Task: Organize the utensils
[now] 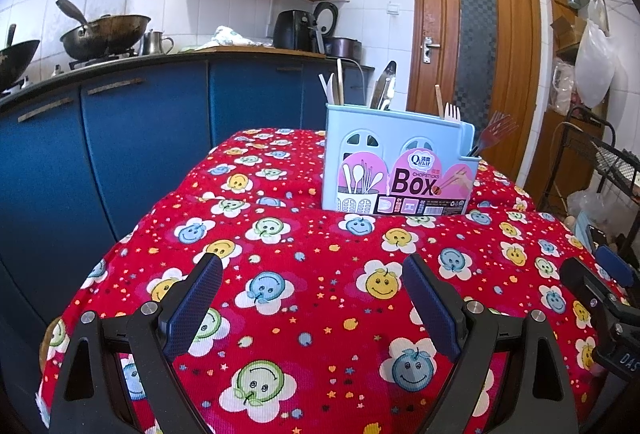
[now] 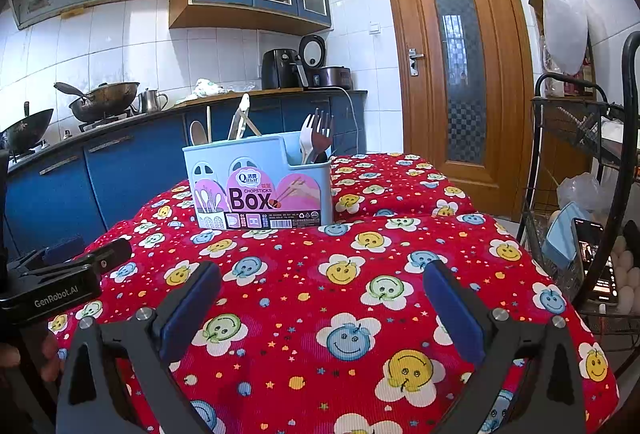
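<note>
The left gripper (image 1: 312, 298) and right gripper (image 2: 322, 308) are both hovering with fingers spread wide, gripping nothing, low in frame over the red-clothed tabletop (image 1: 320, 314). The blue utensil box (image 1: 396, 162) is standing centre frame, holding forks (image 2: 318, 138), tongs (image 1: 384, 86) and chopsticks.

The pale blue utensil holder (image 2: 260, 182), mid-frame in both views, carries a pink label (image 1: 404, 186) reading "Qinar", "CHOPSTICKS" and "Box". At the right wrist view's lower left, the left claw's black body (image 2: 52, 294) reads "GenRobot.AI".
</note>
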